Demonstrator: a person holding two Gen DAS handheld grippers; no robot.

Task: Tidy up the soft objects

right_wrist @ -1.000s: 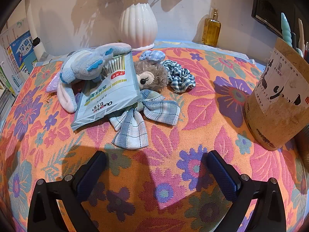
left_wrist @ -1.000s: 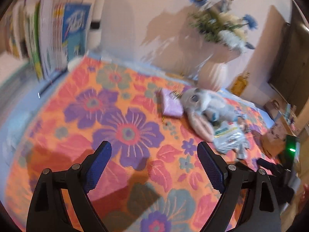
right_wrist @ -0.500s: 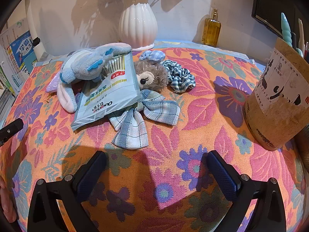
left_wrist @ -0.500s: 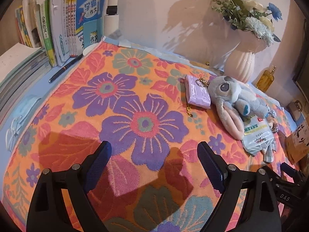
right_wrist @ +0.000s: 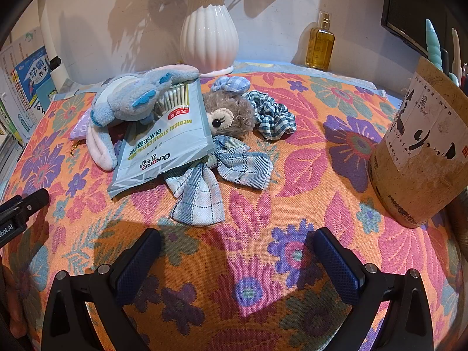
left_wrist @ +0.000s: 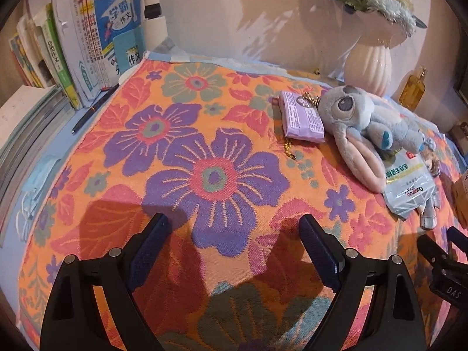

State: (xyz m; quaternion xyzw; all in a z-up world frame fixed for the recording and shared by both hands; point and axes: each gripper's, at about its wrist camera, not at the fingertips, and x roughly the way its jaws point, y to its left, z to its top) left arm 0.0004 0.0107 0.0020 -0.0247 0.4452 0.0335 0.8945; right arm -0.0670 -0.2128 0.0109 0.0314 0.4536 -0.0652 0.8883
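Presently, both tongs are seen spread wide and empty above the floral orange woven cloth point(left_wrist: 204, 111) covering the tabletop: left tongs point(left_wrist: 234, 251), right tongs point(right_wrist: 237, 260). A grey-blue long-eared plush rabbit point(right_wrist: 128, 102) lies partly on a pale plastic packet of cotton swabs point(right_wrist: 163, 146), beside a small brown plush bear head point(right_wrist: 231, 117), a checked fabric scrunchie point(right_wrist: 272, 120) and a pale blue plaid cloth bow point(right_wrist: 210, 181). A lilac tissue pack point(left_wrist: 301, 117) touches the rabbit's head.

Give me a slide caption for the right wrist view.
Open right gripper hovers before a plush pile on floral cloth.
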